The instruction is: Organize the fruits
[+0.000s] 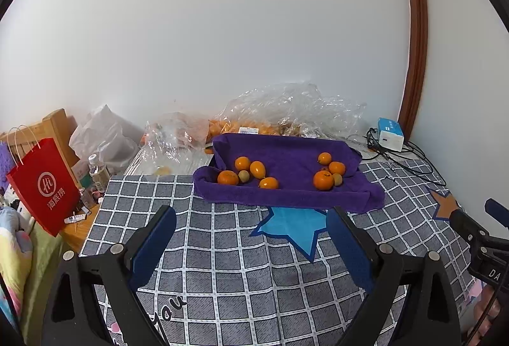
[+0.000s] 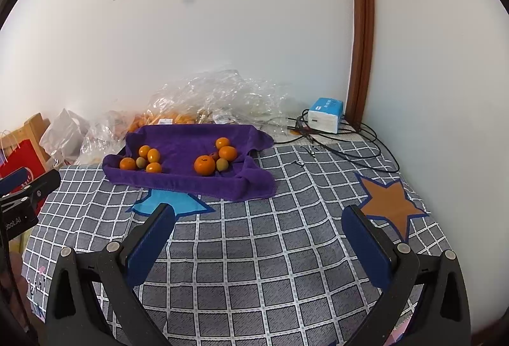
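Note:
A purple towel (image 1: 286,193) (image 2: 187,180) with raised edges lies on the checked bedsheet and holds two clusters of fruit. The left cluster (image 1: 246,174) (image 2: 143,159) has several orange fruits and one small greenish one. The right cluster (image 1: 327,172) (image 2: 214,159) is alike, with a bigger orange (image 1: 323,180) (image 2: 204,165) in front. My left gripper (image 1: 251,215) hangs open over the sheet, short of the towel, nothing between its blue pads. My right gripper (image 2: 259,212) is open too, over bare sheet to the right of the towel. Each gripper shows at the other view's edge.
Crumpled clear plastic bags (image 1: 286,110) (image 2: 216,94) with more orange fruit lie behind the towel by the wall. A blue-white box (image 1: 389,134) (image 2: 326,115) and black cables (image 2: 356,148) sit at the back right. A red paper bag (image 1: 44,183) and bottles stand left of the bed.

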The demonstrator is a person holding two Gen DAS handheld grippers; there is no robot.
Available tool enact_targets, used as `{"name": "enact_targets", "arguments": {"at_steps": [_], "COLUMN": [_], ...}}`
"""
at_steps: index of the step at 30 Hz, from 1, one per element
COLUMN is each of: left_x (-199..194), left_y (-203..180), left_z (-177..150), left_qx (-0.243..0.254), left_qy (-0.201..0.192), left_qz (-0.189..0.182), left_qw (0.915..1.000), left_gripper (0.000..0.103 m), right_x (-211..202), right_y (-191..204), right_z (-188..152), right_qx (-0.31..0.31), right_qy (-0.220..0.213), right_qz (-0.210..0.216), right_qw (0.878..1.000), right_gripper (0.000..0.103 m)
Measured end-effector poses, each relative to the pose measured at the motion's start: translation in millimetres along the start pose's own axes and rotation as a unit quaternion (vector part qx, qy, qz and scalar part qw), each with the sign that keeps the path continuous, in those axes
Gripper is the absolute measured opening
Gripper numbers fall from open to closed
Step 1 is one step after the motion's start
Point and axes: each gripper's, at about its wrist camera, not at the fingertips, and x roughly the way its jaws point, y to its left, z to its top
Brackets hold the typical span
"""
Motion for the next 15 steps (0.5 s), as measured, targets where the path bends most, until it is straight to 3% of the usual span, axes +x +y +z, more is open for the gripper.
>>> {"name": "enact_targets", "arguments": {"at_steps": [15], "left_x": [0.0], "left_y": [2.2], "left_z": [-3.4], "left_qx": [-0.004], "left_qy": [0.003], "left_qz": [0.000], "left_qw": [1.0000], "left_gripper": [0.096], "right_x": [-2.0], "right_y": [2.2], "right_z": [-1.3], "right_qx": [0.000], "right_qy": [0.001], "right_qz": [-0.001], "right_qw": [1.000], "right_gripper": [0.103]}}
